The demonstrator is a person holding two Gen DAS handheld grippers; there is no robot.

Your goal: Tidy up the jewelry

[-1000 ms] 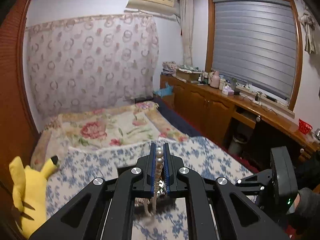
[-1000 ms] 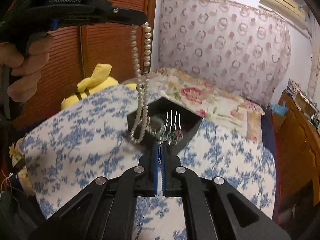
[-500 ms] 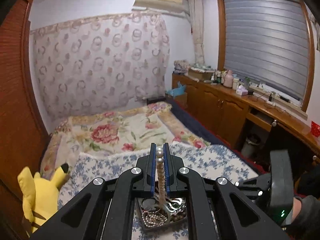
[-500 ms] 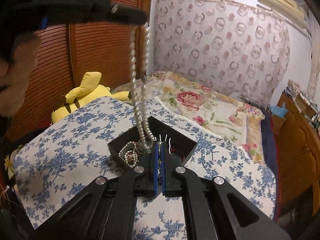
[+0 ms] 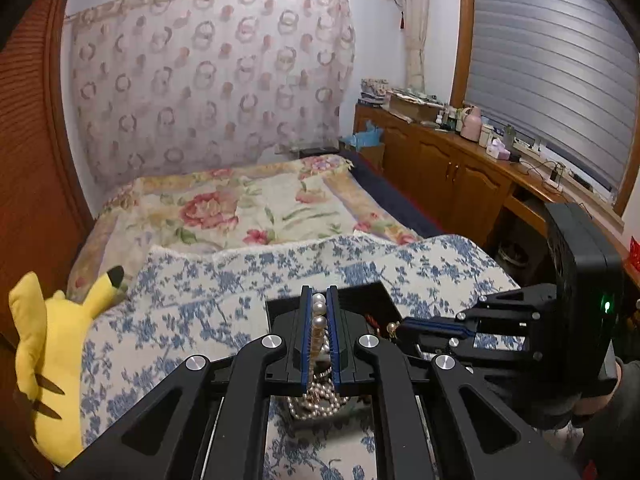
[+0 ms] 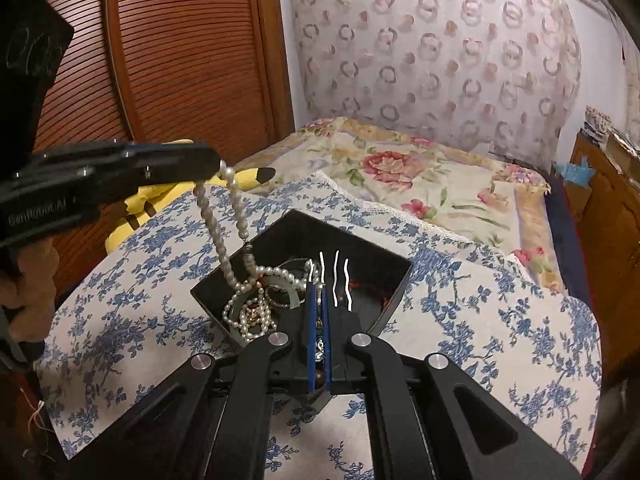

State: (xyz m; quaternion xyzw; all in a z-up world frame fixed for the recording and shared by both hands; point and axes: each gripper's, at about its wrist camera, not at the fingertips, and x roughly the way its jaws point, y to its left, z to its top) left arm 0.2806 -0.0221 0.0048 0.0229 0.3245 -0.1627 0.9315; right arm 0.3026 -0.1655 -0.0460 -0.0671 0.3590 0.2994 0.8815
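Pearl necklace (image 6: 224,236) pinched, left gripper (image 5: 320,304) seemingly angled down

The black box (image 6: 394,268) sits mid-bed on the blue-flowered cover (image 6: 500,320), with open fabric on all sides, widest toward the rose-patterned quilt (image 6: 400,168). Over its mouth room is tight: the left gripper (image 6: 216,166) hangs a pearl necklace (image 6: 226,256) into the near-left corner, the right gripper (image 6: 319,304), clamped on a comb with white wavy prongs (image 6: 340,280), fills the near edge. A yellow plush toy (image 5: 48,344) and the slatted wooden doors (image 6: 180,60) close the left side.
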